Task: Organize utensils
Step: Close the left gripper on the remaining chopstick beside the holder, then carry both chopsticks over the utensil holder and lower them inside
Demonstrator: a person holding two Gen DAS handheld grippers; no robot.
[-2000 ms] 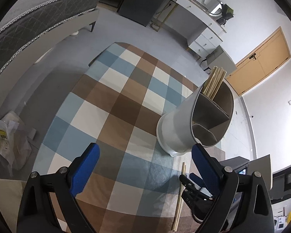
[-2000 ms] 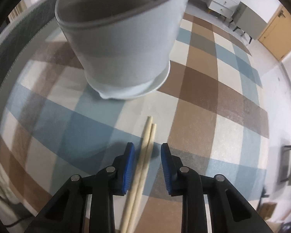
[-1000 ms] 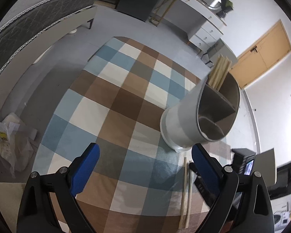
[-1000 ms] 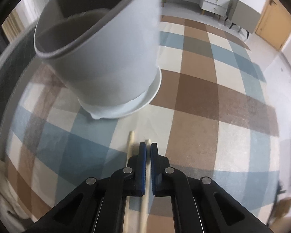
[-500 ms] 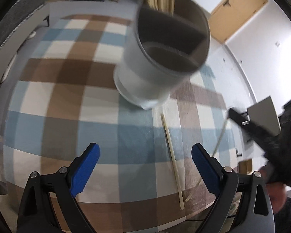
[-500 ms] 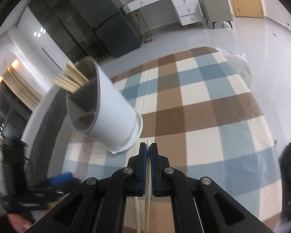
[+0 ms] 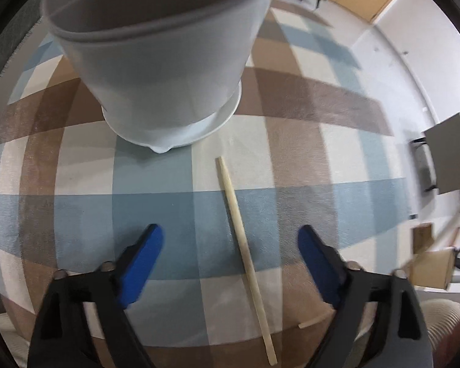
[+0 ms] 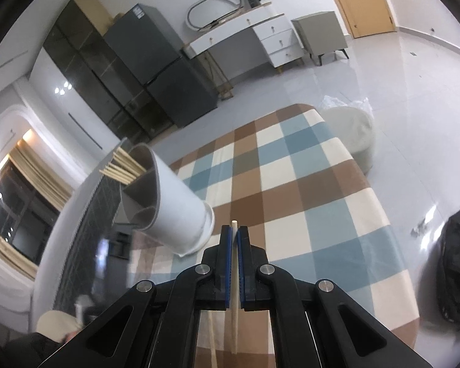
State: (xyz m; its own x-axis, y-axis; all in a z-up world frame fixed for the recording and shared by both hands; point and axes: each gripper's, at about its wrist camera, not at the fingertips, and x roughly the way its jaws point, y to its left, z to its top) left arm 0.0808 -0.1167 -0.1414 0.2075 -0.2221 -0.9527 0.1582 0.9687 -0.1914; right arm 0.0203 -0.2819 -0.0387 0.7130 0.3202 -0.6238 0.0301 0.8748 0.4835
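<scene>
- The left gripper (image 7: 230, 239) points steeply down at the checked tablecloth (image 7: 156, 202); its blue pads (image 7: 141, 260) stand spread apart, and the jaws have just been closing in a little.
- Between those spread pads, touched by neither, one wooden chopstick (image 7: 243, 251) lies flat on the cloth, running from near to far.
- A short bit of a second stick (image 7: 314, 320) shows at the near table edge, just inside the right finger.
- Just beyond the far tip of the lying chopstick stands the white utensil holder (image 7: 168, 70), upright on its saucer-like base.
- The right gripper (image 8: 234, 239) is pressed together on a second chopstick (image 8: 234, 312), whose tip pokes out just past the pads.
- In the right wrist view the holder sits left of that tip, with a bundle of chopsticks (image 8: 122, 168) in its far compartment.
- Farther off are a dark cabinet (image 8: 156, 70), a white dresser (image 8: 260, 40) and a wooden door (image 8: 362, 0).
</scene>
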